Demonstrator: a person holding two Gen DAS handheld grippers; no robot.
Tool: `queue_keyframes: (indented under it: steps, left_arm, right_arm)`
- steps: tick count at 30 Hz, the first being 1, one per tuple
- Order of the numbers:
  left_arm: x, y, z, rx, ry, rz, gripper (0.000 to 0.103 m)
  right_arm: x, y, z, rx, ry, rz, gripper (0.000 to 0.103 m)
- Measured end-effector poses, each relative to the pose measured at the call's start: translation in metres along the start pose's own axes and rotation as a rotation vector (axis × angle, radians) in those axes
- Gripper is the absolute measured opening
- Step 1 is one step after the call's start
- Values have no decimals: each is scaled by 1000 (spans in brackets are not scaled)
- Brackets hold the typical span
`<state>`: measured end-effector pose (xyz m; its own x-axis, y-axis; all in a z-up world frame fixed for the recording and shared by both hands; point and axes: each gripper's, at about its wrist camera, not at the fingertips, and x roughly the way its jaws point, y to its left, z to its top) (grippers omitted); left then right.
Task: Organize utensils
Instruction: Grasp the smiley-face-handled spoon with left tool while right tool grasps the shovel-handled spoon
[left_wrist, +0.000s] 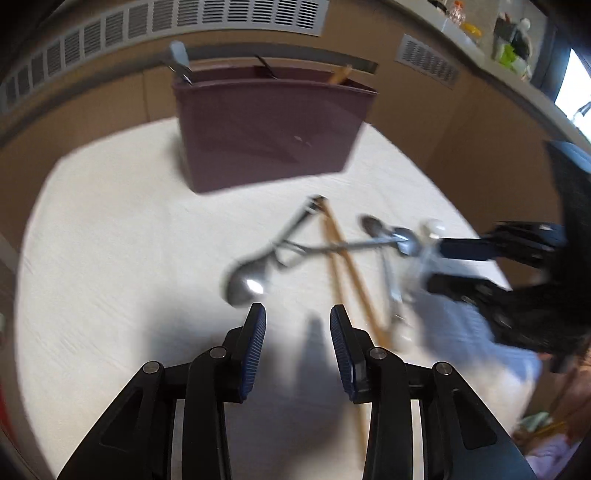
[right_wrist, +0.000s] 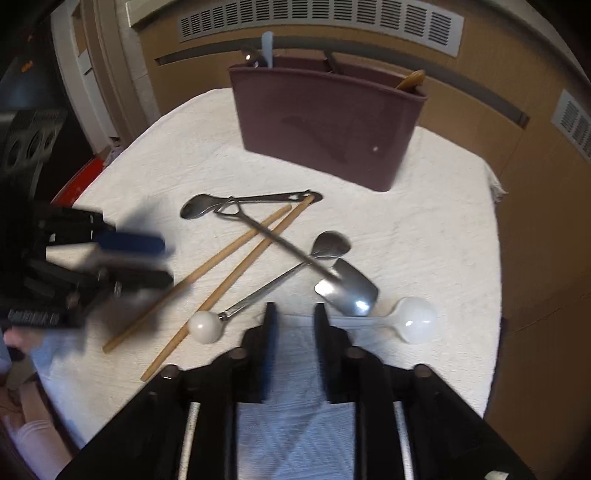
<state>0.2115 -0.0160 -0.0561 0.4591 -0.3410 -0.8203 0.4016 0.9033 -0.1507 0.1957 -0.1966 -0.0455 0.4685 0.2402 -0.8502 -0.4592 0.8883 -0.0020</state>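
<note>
While the left gripper (left_wrist: 297, 317) hovers over the white cloth (left_wrist: 110, 258) with its jaws spread and holding nothing, the right wrist view shows it only as a blurred shape at the left edge. The right gripper (right_wrist: 294, 314) is likewise spread and empty. Between them lies the utensil pile: a metal spoon (right_wrist: 197, 207), two chopsticks (right_wrist: 218, 264) crossing it, a shovel-shaped spoon (right_wrist: 349, 290) and a ball-handled spoon (right_wrist: 330, 243). Only the right view shows clearly the white ladle (right_wrist: 415, 319) just beyond the right fingertips. The maroon holder (right_wrist: 325, 122) stands upright at the cloth's far side, already holding a few utensils. The left view is blurred.
</note>
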Motion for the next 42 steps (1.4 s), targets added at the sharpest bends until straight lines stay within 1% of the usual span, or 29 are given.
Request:
queue_keyframes:
  steps: [1,2,3,4,5,6,7,9,11,15,17,19,21,23,25,27,29,31,33,36,38,39,41,42]
  left_arm:
    - [5,5,7,13,10,16,37]
    - [10,9,14,30,27,26,37]
    - [15,12,17,44,40,32,37]
    - [21,13,22,69,60,39,37]
    - [25,14,25,89,72,36,37]
    - [31,13,28,112,90,28,38]
    - [36,13,30,119,102,28,38]
    - [44,13,35,122,111,45,38]
    - [47,11,38,119,98,59,38]
    - [48,16,37,78,66,138,37]
    - [44,21,32,64,57,170,37]
    - [38,26,25,54,53,199,37]
    - [31,31,15,52,59,209,37]
    - [20,34,1,52,66,198,37]
    - [12,35,-10,37,84,151,36]
    - [5,35,-16,15,98,76,37]
    - [1,38,-14,1,83,28,37]
    - [-1,39,-6,8,46,31,37]
    - [-3,41,7,-2,6,18,37]
    - [11,47,33,-46,-22,-30,37]
    - [22,47,45,-57,-32,-30,37]
    - [27,48,50,-59,-35,-25,37]
    - [36,49,55,-58,-25,-27,37]
    - [40,51,56,-62,-14,-29,37]
  right_arm:
    - [-2,-1,1,2,-18,-7,49]
    - [-5,-1,0,-2,-39,-24,63]
    - [-7,-3,-1,-12,-58,-45,69]
    - [-9,0,-2,-27,-80,-74,78]
    - [-10,3,-3,-43,-96,-102,84]
    - [-10,4,-5,-51,-102,-115,87]
    - [-12,2,-10,-50,-102,-108,90]
    - [-14,-3,-18,-21,-82,-55,90]
    - [-9,-7,-22,26,-64,-17,90]
    - [4,-19,-25,145,-24,59,90]
    - [6,-24,-28,202,-20,91,91]
    - [5,-26,-29,231,-29,105,91]
    - [4,-27,-29,247,-28,124,94]
    - [4,-27,-30,257,-27,153,103]
    - [4,-27,-32,262,-29,155,103]
    - [5,-28,-31,256,-12,159,103]
    - [6,-31,-30,269,3,172,103]
    - [7,-36,-30,300,-4,186,103]
    - [7,-36,-32,303,-14,184,103]
    - [7,-25,-34,194,-19,143,103]
    - [5,-20,-32,151,-19,106,103]
    - [1,-19,-29,119,-37,72,99]
    - [-10,-19,-19,49,-99,4,86]
    - [-13,-21,-12,15,-118,-33,82]
